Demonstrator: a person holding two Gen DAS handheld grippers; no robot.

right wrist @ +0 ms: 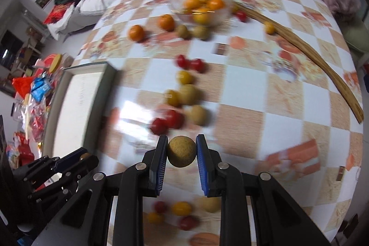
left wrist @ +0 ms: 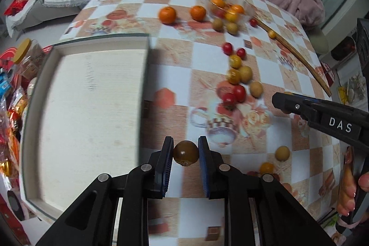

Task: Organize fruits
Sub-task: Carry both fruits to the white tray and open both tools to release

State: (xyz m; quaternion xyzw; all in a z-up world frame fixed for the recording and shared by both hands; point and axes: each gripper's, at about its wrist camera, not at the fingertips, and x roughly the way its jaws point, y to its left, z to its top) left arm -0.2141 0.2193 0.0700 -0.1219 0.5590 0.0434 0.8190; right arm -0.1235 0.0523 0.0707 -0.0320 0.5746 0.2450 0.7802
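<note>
At the bottom centre of the left wrist view, the left hand-held gripper (left wrist: 185,151) is closed on a brownish-green round fruit (left wrist: 185,153). At the bottom centre of the right wrist view, the right hand-held gripper (right wrist: 181,149) clamps a rough tan round fruit (right wrist: 181,151). Both fruits are above the checkered tabletop (left wrist: 230,206). The empty white tray (left wrist: 92,112) lies at the left of the frame. Beyond, red and yellow small fruits (left wrist: 235,80) are scattered in the centre. Farther, at the upper part, two oranges (left wrist: 167,15) lie beside a glass bowl (left wrist: 248,8) with more fruit.

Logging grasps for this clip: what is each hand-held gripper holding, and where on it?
Left hand-held gripper: small brownish-green round fruit, pinched across its sides. Right hand-held gripper: tan rough-skinned round fruit, likewise.
</note>
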